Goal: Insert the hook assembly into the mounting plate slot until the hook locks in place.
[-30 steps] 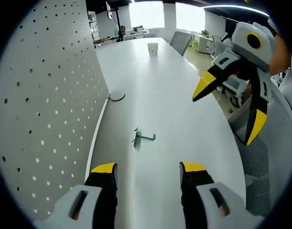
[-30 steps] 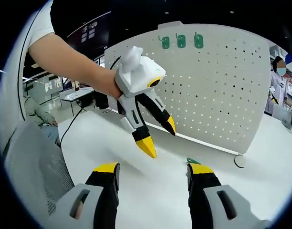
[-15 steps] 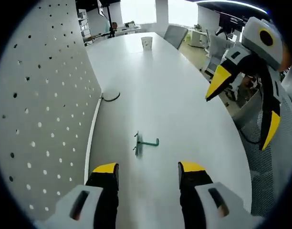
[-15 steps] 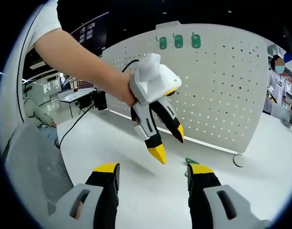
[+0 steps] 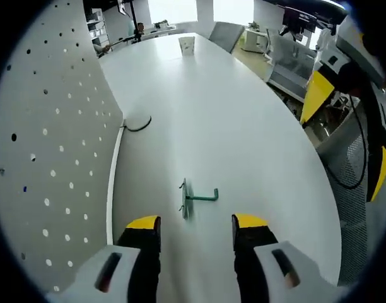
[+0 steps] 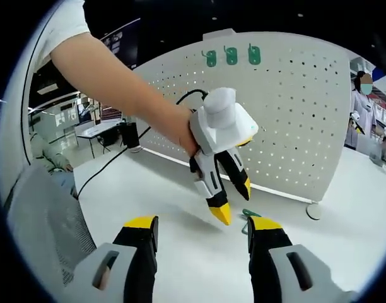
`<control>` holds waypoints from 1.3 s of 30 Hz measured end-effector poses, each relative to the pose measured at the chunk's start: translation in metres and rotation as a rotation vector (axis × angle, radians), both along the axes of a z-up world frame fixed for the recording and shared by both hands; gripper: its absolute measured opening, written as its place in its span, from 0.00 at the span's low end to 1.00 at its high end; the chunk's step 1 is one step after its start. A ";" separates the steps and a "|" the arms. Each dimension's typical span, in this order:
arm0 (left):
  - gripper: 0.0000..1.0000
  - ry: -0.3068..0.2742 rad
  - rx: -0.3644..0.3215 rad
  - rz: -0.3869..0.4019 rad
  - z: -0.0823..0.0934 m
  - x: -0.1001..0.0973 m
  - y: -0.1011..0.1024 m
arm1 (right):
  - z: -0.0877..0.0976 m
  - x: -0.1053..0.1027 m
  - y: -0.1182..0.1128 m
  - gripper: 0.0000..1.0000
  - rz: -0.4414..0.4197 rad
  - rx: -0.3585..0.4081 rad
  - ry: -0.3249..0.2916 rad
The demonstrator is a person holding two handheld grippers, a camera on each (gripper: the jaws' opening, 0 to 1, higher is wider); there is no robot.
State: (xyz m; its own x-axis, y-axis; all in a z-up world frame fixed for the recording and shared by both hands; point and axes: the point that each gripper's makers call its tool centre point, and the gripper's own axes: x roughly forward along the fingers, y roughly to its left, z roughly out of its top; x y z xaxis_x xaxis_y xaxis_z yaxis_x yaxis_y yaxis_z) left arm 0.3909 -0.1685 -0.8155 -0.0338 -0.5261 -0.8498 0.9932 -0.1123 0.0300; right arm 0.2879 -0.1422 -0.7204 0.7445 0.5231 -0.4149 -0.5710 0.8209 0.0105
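A small green hook assembly (image 5: 196, 197) lies flat on the white table, just ahead of my left gripper (image 5: 195, 222), whose yellow-tipped jaws stand open and empty on either side of it. The white pegboard mounting plate (image 5: 41, 126) stands upright along the left. In the right gripper view the left gripper (image 6: 234, 201) points down, open, right over the hook (image 6: 250, 213), which peeks out beside my right jaw. The pegboard (image 6: 294, 113) carries three green hooks (image 6: 231, 55) near its top edge. My right gripper (image 6: 202, 224) is open and empty; it also hangs at the table's edge (image 5: 347, 136).
A paper cup (image 5: 187, 44) stands at the table's far end. A black cable (image 5: 139, 125) curls by the pegboard's base. The pegboard's round foot (image 6: 314, 211) rests on the table. Mesh chairs (image 5: 350, 189) line the right edge. A person (image 6: 360, 107) stands behind the board.
My left gripper has come down and forward toward the hook, which now sits close between its jaws. The right gripper has stayed about where it was.
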 end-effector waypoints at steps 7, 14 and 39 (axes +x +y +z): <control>0.48 0.001 0.031 -0.013 -0.012 0.003 0.000 | 0.000 0.001 -0.001 0.55 -0.004 0.004 -0.003; 0.46 0.020 0.031 -0.003 -0.016 0.008 -0.006 | 0.000 0.001 -0.003 0.54 -0.013 0.008 0.001; 0.11 -0.019 0.021 0.044 -0.015 0.012 -0.015 | -0.001 0.001 -0.006 0.51 -0.024 0.012 0.011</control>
State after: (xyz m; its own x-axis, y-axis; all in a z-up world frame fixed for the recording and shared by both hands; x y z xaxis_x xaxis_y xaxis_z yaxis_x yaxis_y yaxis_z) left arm 0.4029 -0.1835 -0.8306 0.0055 -0.5089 -0.8608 0.9965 -0.0695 0.0474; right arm 0.2889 -0.1478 -0.7218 0.7526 0.5099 -0.4166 -0.5507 0.8343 0.0264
